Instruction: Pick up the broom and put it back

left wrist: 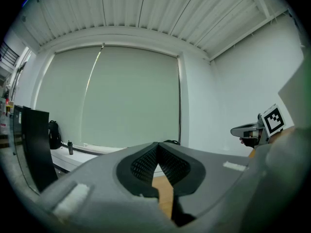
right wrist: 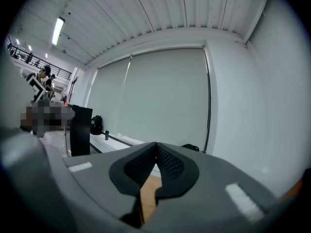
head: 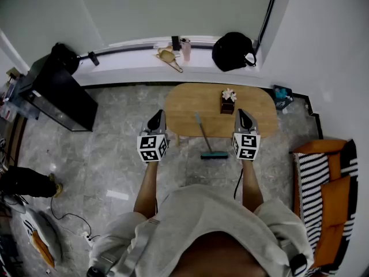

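Note:
The broom [head: 204, 135] leans against the front edge of the oval wooden table [head: 184, 105], its teal head [head: 214, 154] on the floor. My left gripper [head: 155, 120] hovers to the left of it and my right gripper [head: 244, 119] to the right, both held level and apart from the broom. In the left gripper view the jaws [left wrist: 158, 145] meet at the tips with nothing between them, and the right gripper [left wrist: 250, 130] shows at the side. The right gripper view shows its jaws [right wrist: 156, 144] shut and empty too. The broom is hidden in both gripper views.
A small dark box with a flower [head: 228, 101] stands on the table. A black bag [head: 232, 51] and a bottle [head: 185, 48] sit on the window sill. A black cabinet [head: 60, 94] is at left, a striped orange sofa [head: 323, 195] at right.

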`<state>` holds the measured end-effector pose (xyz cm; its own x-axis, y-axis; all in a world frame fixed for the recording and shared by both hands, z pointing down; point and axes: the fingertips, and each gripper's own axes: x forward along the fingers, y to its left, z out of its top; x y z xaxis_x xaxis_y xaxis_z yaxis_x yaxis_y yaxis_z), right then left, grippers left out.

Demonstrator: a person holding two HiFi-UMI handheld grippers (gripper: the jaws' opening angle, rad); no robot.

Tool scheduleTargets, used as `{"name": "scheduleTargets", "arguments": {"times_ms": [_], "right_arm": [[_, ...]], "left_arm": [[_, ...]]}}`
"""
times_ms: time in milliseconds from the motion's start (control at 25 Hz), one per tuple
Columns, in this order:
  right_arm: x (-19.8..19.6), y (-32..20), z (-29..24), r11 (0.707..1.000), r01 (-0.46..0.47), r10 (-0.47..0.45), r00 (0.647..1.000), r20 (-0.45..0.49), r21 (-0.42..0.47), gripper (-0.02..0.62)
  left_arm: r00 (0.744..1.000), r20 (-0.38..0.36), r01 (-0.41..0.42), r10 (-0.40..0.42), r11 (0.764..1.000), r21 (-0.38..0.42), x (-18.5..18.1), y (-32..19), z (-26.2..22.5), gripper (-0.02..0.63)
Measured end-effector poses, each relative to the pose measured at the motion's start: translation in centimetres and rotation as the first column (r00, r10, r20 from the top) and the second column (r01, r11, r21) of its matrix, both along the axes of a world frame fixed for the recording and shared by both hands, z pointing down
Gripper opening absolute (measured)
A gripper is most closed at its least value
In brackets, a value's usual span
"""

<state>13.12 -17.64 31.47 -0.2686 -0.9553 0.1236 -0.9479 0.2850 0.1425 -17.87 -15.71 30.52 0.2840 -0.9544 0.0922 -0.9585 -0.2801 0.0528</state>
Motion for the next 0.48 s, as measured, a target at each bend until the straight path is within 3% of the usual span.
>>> {"name": "scheduleTargets", "arguments": {"times_ms": [480], "right_arm": [[-0.41,-0.53,0.32,1.0,0.001,-0.001,1.0,-0.011,-0.005,0.0]], "left_arm": [[1.0,-0.001,-0.001,0.001,1.0,-0.011,-0.18,-0.36,0.48,0.002]]}}
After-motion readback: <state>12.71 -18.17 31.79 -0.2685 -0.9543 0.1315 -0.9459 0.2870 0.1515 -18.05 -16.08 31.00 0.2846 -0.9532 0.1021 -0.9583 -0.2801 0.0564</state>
